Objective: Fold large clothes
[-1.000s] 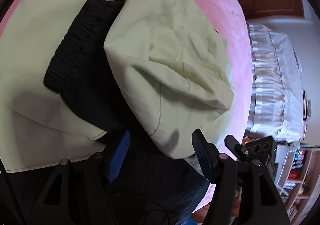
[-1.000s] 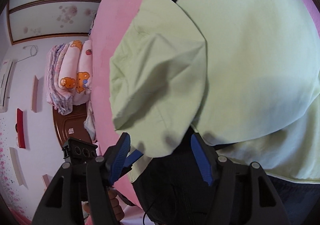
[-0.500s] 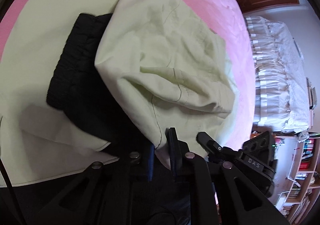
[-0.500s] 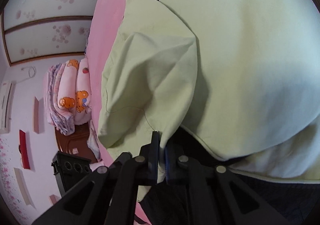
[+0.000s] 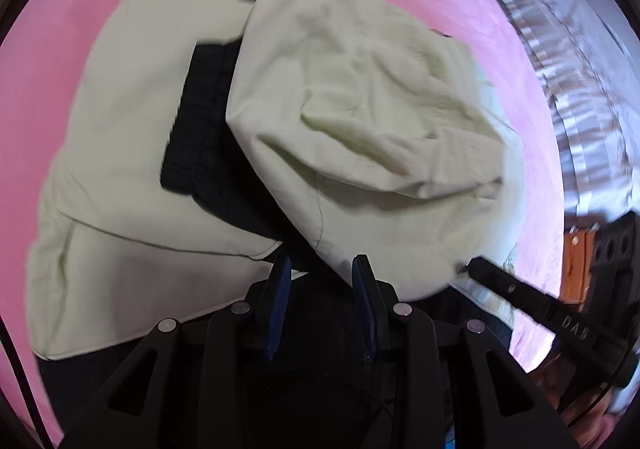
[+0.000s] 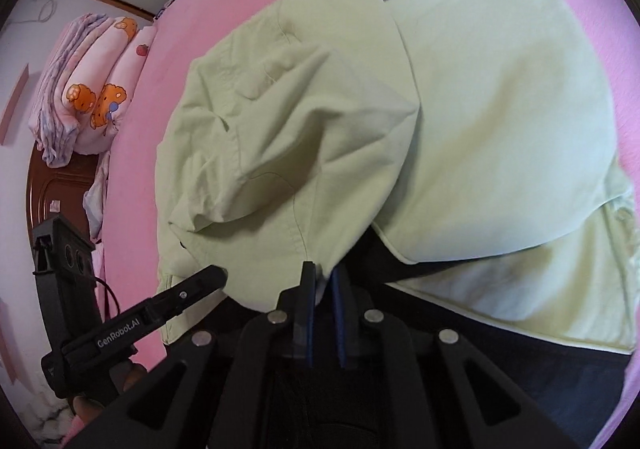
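A large pale green garment with a black lining lies on a pink bed. One flap is folded over its middle. My left gripper is at the flap's near edge. Its jaws are opening, and only dark lining shows between the blue pads, with the green hem at the right fingertip. In the right wrist view the same flap bulges upward. My right gripper pinches its near hem in a narrow gap, and its jaws are starting to open. The left gripper's finger touches the hem nearby.
Folded pink blankets with a bear print are stacked beyond the bed's left side, above dark wooden furniture. A white frilled cover lies to the right of the bed. A person's hand holds the left gripper.
Both grippers closed on the flap's near hem, then rose and rolled, so more pink bed shows around the garment. The left jaws have since parted, and the right jaws have barely widened.
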